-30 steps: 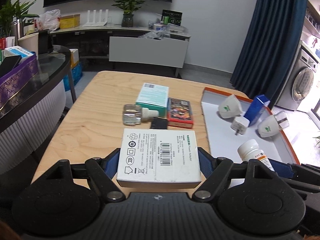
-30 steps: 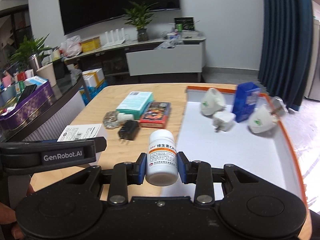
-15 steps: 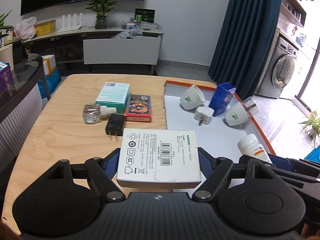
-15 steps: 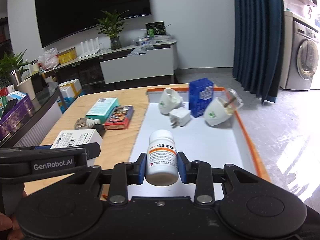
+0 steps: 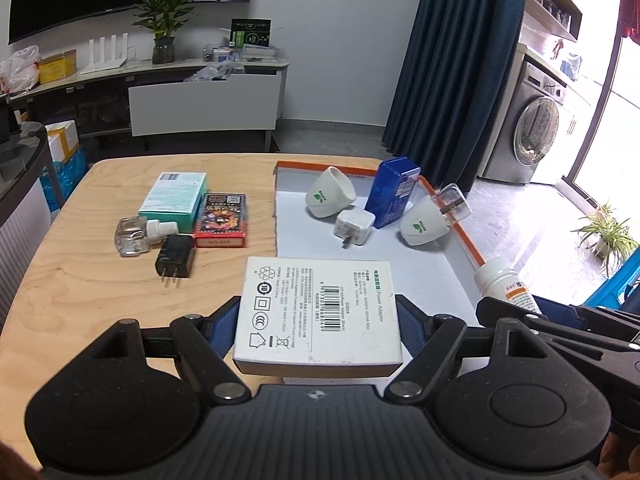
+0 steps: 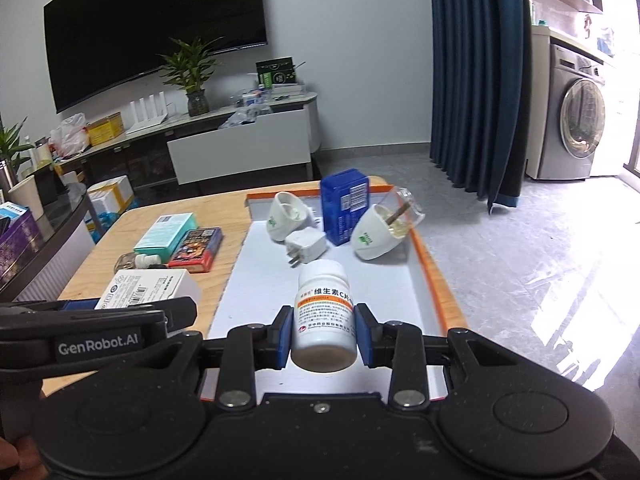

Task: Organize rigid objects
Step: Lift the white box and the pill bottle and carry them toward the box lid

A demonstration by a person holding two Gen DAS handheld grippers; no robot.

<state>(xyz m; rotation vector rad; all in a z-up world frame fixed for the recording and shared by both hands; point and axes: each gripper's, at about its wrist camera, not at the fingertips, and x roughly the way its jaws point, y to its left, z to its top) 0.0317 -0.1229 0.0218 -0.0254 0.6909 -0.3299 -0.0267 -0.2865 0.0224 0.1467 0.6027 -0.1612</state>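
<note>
White cardboard is sitting pinched between the blue pads of the left tool [image 5: 318, 322]: a flat adapter box [image 5: 318, 312], label up, its long sides lying across the jaws and its far end pointing straight ahead toward the near-left corner of the orange-rimmed tray [image 5: 452, 248]. The right tool [image 6: 322, 334] is clamping a white vitamin bottle [image 6: 323, 320], cap pointing away and base toward the camera, and it is hanging directly over the tray's white floor, so I judge the right hand to be the nearer one to a drop. Ahead of the bottle, at the tray's far end, two white cone-shaped holders [image 6: 376, 238], a white plug [image 6: 305, 246] and a blue box [image 6: 345, 206] are crowding together, leaving the near half bare. Left of the box, on the pale wooden desk [image 5: 80, 280], a black plug [image 5: 175, 258], a clear bottle [image 5: 134, 236], a teal box [image 5: 176, 198] and a red card pack [image 5: 222, 220] are waiting. Beyond the desk, a dark screen, a low cabinet, a blue curtain and a washing machine are filling the room.
</note>
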